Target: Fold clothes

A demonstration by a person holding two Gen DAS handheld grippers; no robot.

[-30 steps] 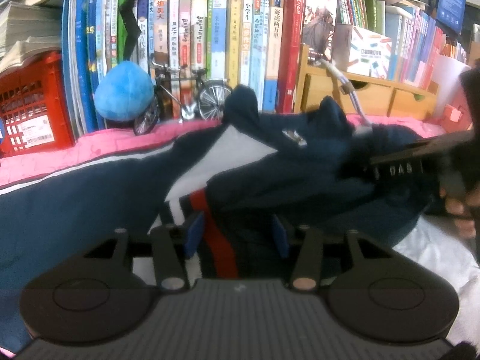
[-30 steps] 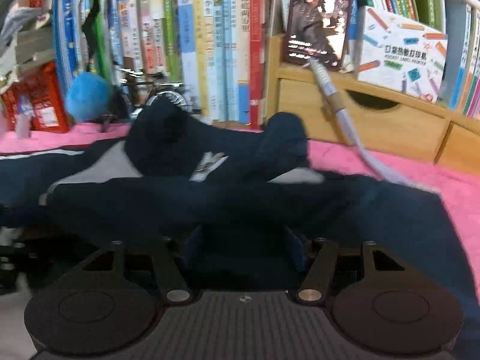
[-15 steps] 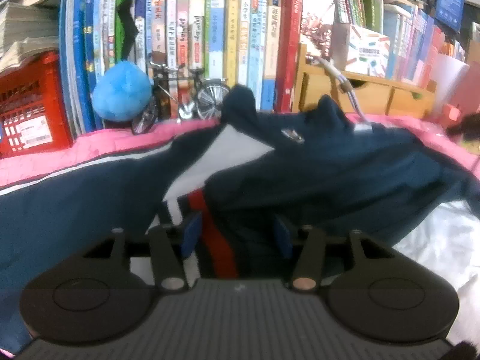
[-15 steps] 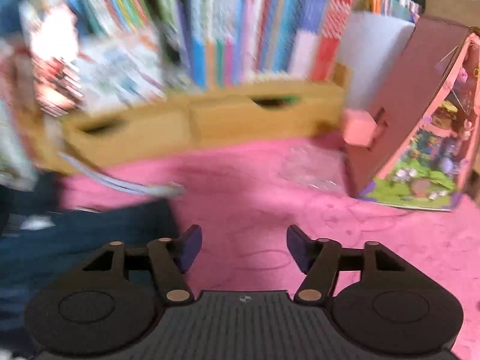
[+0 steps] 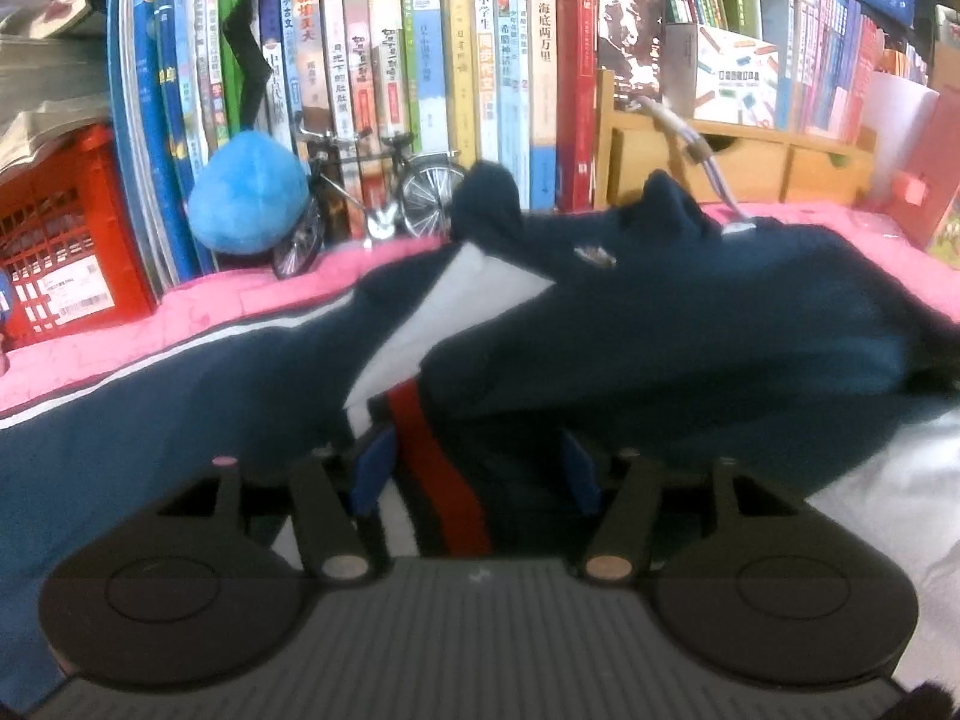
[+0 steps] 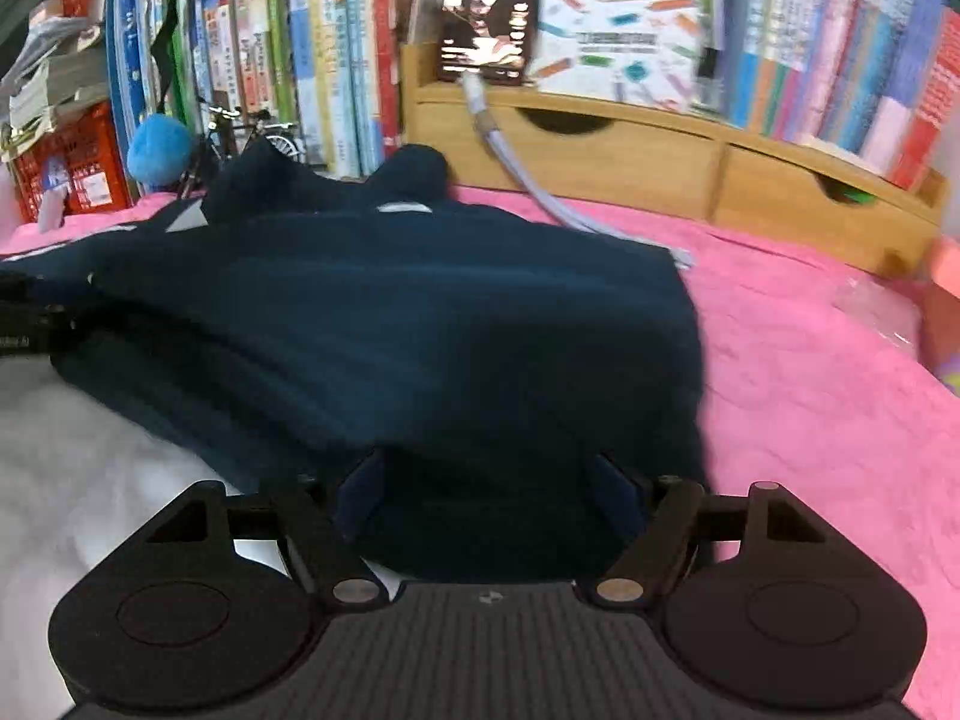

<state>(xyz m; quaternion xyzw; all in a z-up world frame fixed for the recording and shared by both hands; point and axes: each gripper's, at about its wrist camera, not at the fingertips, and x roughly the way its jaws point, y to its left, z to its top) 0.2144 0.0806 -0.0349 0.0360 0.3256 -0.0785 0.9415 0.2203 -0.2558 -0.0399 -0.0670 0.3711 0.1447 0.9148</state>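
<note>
The left gripper (image 5: 477,468) has its jaws opening, the navy jacket (image 5: 660,348) and its red stripe (image 5: 438,468) lying loose between the blue pads. The right gripper (image 6: 489,492) is opening too, straddling the jacket's hem. Beyond both, the jacket spreads over the pink cover (image 6: 810,348) toward the books (image 5: 468,60).

Even indoor light, fisheye-bent edges, slight motion blur.
</note>
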